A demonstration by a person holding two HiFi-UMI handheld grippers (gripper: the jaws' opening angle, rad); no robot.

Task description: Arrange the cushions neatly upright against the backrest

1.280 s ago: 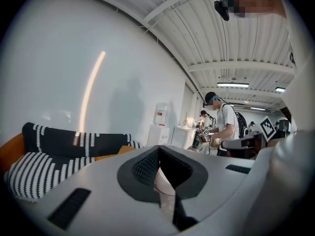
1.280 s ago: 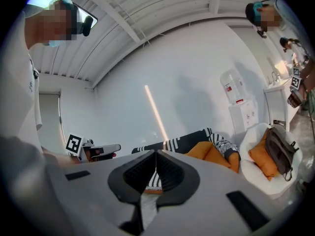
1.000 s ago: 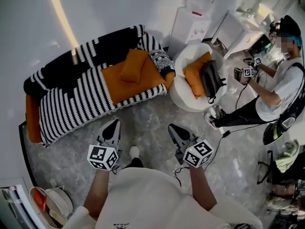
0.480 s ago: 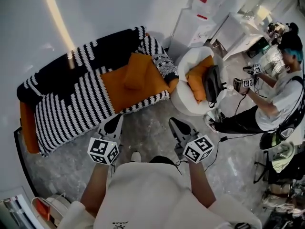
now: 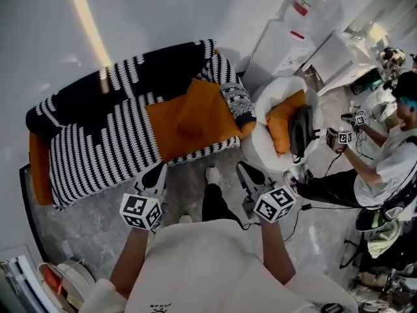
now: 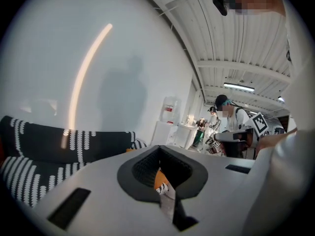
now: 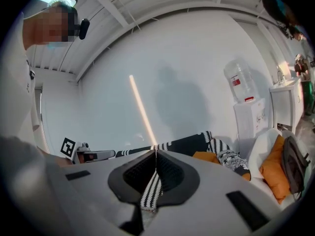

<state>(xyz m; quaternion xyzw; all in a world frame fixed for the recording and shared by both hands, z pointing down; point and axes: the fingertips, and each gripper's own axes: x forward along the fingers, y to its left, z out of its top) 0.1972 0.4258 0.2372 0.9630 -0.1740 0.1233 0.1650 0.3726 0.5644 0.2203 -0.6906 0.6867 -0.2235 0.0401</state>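
Your left gripper (image 5: 158, 169) and right gripper (image 5: 242, 168) hang side by side in front of you, above the grey floor (image 5: 189, 165) just short of the sofa (image 5: 91, 149); on each, the 2 jaws are pressed together with nothing between them, and only the striped sofa cover shows past the tips. The 1 orange cushion (image 5: 199, 106) on the sofa sits toward its right end, on the orange seat, with its upper edge up by the black-and-white backrest; from the head view you cannot tell whether it stands upright or lies slumped. A 2nd orange cushion (image 5: 281, 124) rests in the white round armchair (image 5: 260, 142) to the sofa's right, touching a black backpack (image 5: 301, 129); another person (image 5: 384, 168) sits beyond that chair.
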